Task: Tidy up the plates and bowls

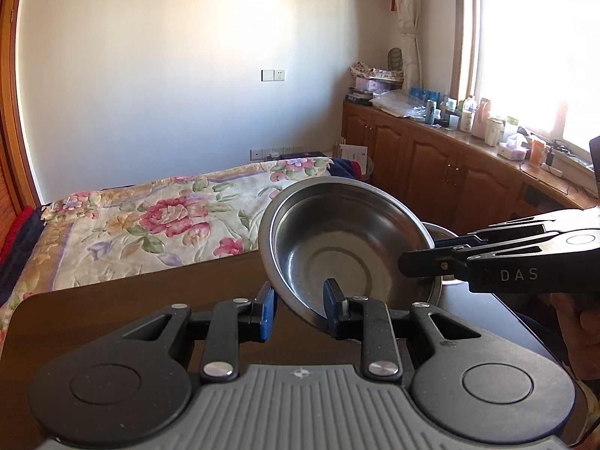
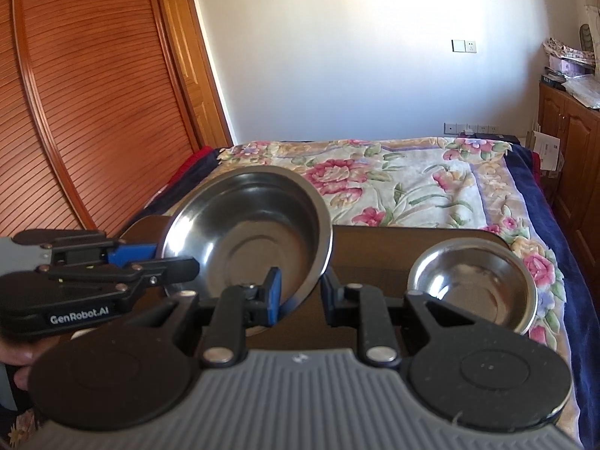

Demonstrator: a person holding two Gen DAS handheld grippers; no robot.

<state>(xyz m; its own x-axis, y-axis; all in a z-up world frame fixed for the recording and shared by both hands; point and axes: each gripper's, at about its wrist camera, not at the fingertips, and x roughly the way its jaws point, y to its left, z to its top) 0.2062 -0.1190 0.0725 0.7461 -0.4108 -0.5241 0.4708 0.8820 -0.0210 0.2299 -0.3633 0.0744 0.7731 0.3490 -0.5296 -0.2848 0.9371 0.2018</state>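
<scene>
We lift plate [image 1: 348,240] tilted off table [image 1: 112,311]; left gripper [image 1: 300,305] and right gripper [image 2: 300,288] both straddle rim, clamp unclear; likely stacking with bowl [image 2: 472,288].

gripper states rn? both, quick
Left hand-held gripper: jaws straddle the rim of the tilted large steel bowl; firm grip cannot be told.
Right hand-held gripper: jaws also straddle that bowl's rim; clamped or not cannot be told.

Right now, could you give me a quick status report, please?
Both grippers, left and right, straddle the big bowl's rim, tilted off the table. Small bowl sits alongside. Nothing blocking.
</scene>
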